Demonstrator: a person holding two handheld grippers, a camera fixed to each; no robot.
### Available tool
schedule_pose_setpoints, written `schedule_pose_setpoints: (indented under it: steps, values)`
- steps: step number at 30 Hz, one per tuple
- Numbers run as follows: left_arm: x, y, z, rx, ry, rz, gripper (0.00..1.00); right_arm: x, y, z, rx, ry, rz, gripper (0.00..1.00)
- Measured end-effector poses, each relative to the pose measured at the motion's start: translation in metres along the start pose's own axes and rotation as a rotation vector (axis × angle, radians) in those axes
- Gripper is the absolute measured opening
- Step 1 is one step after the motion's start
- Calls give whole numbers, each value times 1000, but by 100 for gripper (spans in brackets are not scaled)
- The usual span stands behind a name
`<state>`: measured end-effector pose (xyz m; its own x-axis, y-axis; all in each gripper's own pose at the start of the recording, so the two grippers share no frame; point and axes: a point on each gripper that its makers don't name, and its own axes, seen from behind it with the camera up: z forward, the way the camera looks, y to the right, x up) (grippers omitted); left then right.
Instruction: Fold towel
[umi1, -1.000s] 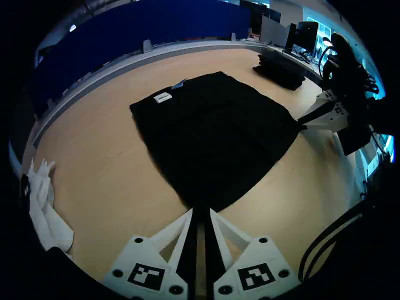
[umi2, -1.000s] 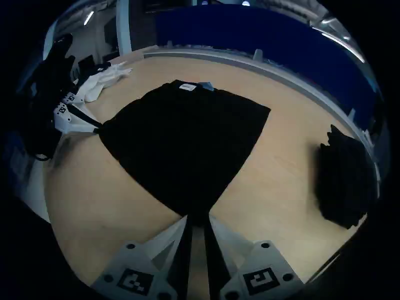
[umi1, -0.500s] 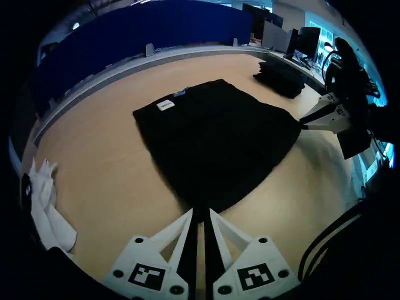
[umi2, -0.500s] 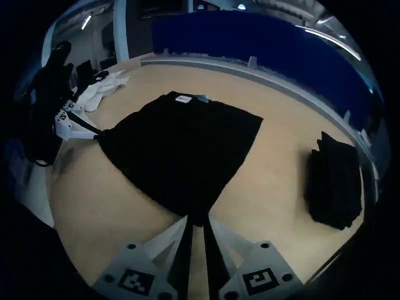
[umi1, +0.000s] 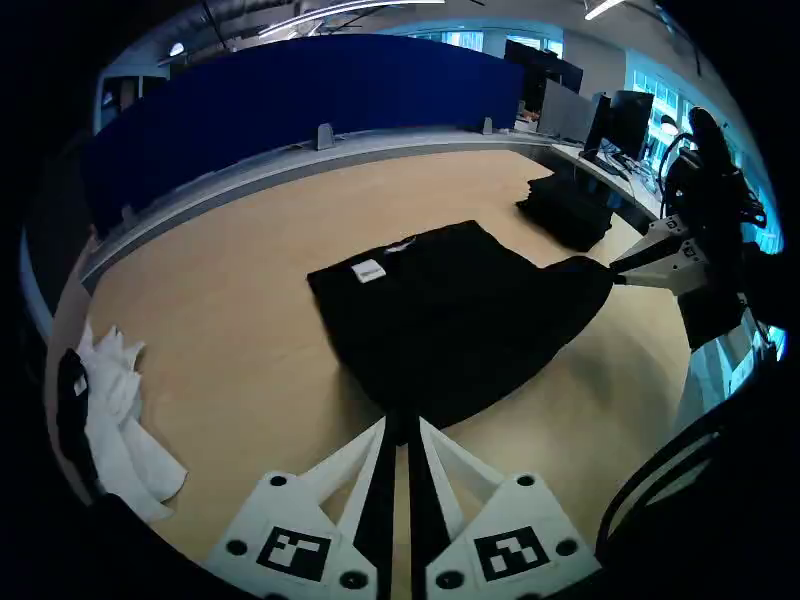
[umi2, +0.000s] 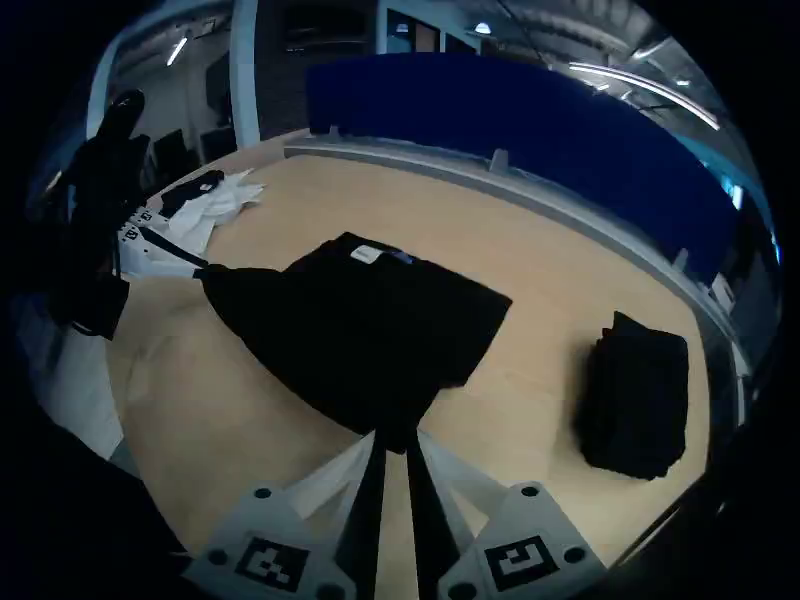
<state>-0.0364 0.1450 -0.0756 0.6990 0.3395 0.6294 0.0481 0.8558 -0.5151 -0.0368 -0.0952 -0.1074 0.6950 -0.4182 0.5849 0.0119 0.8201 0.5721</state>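
Note:
A black towel (umi1: 450, 310) with a white label (umi1: 368, 270) lies on the wooden table. My left gripper (umi1: 400, 425) is shut on its near corner. The right gripper (umi1: 615, 280) grips the neighbouring corner at the right, held above the table. In the right gripper view the same towel (umi2: 370, 330) spreads ahead, label (umi2: 363, 255) at its far edge. My right gripper (umi2: 392, 440) is shut on its corner, and the left gripper (umi2: 200, 270) pinches the corner at the left. The edge between the two corners hangs raised.
A stack of folded black towels (umi1: 570, 205) (umi2: 635, 405) sits on the table to one side. White cloths (umi1: 115, 430) (umi2: 210, 205) lie in a heap at the other side. A blue partition (umi1: 300, 90) runs along the far table edge.
Both grippers have risen and carried their corners up, so the near edge of the towel has lifted off the table and the towel looks shorter.

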Motion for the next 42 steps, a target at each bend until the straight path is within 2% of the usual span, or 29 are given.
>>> schedule_pose_setpoints:
  steps: [9, 15, 23, 29, 42]
  values:
    - [27, 1, -27, 0, 41, -38, 8, 24, -3, -29, 8, 20, -2, 14]
    - [37, 0, -36, 3, 60, -59, 8, 32, -6, -40, 10, 30, 6, 14]
    - [36, -1, -33, 2, 55, -66, 8, 27, -5, -36, 7, 5, 3, 14]
    - [43, -7, -25, 8, 53, -85, 8, 27, 4, -26, 0, -25, 18, 14]
    - [59, -27, 17, 30, 30, -114, 8, 41, 40, 15, -14, -59, 26, 14]
